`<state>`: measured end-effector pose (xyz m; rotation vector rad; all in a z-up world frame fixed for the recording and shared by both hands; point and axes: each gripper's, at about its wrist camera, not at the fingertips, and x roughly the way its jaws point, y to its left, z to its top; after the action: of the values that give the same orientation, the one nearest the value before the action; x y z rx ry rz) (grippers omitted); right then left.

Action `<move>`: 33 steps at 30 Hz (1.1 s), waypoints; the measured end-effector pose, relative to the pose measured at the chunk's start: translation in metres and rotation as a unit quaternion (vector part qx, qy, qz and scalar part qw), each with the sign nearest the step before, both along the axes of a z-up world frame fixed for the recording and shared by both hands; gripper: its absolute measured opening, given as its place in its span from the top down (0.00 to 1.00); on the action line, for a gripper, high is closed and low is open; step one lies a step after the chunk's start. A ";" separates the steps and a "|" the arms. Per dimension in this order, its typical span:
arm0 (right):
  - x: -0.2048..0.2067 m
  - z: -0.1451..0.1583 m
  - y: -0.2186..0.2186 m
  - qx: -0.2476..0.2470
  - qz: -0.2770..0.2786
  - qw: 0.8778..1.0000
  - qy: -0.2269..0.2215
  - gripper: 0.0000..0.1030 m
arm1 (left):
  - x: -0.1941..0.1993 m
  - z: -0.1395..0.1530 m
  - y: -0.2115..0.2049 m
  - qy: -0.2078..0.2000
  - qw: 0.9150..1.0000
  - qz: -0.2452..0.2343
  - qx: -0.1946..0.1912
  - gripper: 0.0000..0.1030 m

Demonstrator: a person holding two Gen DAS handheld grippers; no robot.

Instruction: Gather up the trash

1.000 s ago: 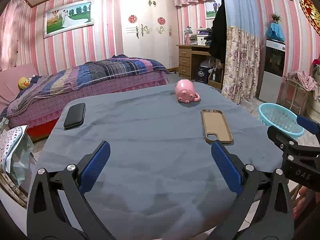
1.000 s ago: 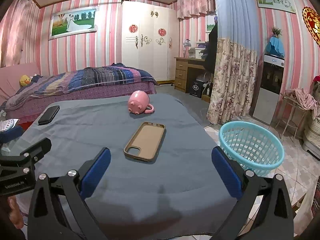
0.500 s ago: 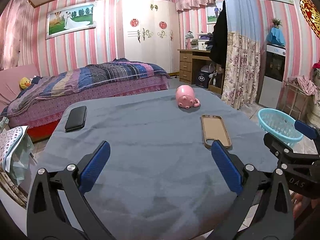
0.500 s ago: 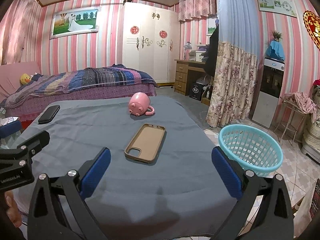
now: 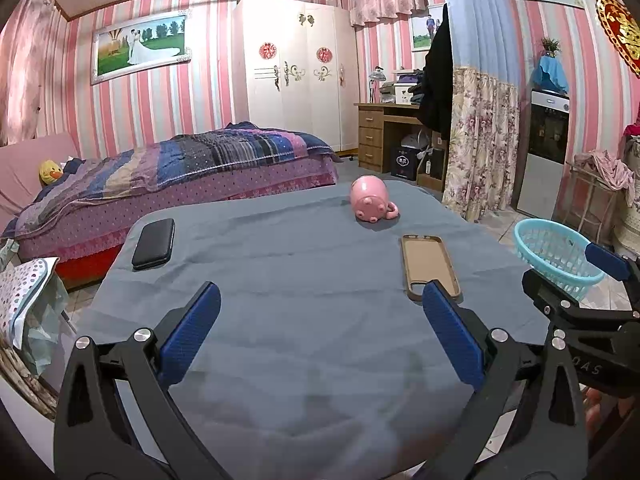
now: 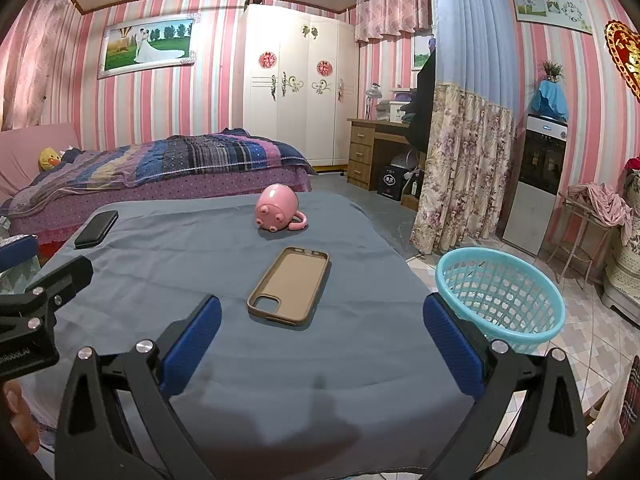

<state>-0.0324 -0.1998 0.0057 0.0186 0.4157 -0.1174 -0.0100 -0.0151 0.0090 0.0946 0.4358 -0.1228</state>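
On the grey-blue cloth table [image 5: 300,280] lie a brown phone case [image 5: 429,266], a pink pig mug [image 5: 370,199] on its side, and a black case [image 5: 154,237]. The same items show in the right wrist view: phone case [image 6: 290,290], mug [image 6: 278,208], black case [image 6: 96,229]. A turquoise basket [image 6: 500,296] stands on the floor right of the table; it also shows in the left wrist view [image 5: 556,250]. My left gripper [image 5: 320,332] is open and empty over the near table edge. My right gripper [image 6: 320,344] is open and empty, just short of the phone case.
A bed [image 5: 180,172] stands behind the table, with a wardrobe [image 5: 296,80] and a desk [image 5: 384,136] beyond. A floral curtain [image 6: 460,168] and a water dispenser [image 6: 536,176] are at the right. A dotted bag [image 5: 28,304] sits left of the table.
Both grippers have drawn back and risen slightly, so the table items look a little farther off. Both stay open and empty. Nothing on the table has moved.
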 end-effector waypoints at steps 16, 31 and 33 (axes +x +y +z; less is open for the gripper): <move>0.001 -0.002 0.000 0.002 -0.006 1.000 0.001 0.04 | 0.000 0.001 0.001 -0.003 1.000 -0.001 0.002 0.05; 0.002 -0.003 -0.002 0.006 -0.015 1.000 0.002 0.04 | -0.001 0.000 0.000 -0.003 1.000 -0.004 0.004 0.05; 0.001 -0.003 -0.002 0.006 -0.016 1.000 0.002 0.04 | -0.001 0.001 -0.001 -0.003 1.000 -0.006 0.005 0.05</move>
<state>-0.0312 -0.2021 0.0030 0.0367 0.4192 -0.1466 -0.0110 -0.0158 0.0095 0.1084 0.4291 -0.1319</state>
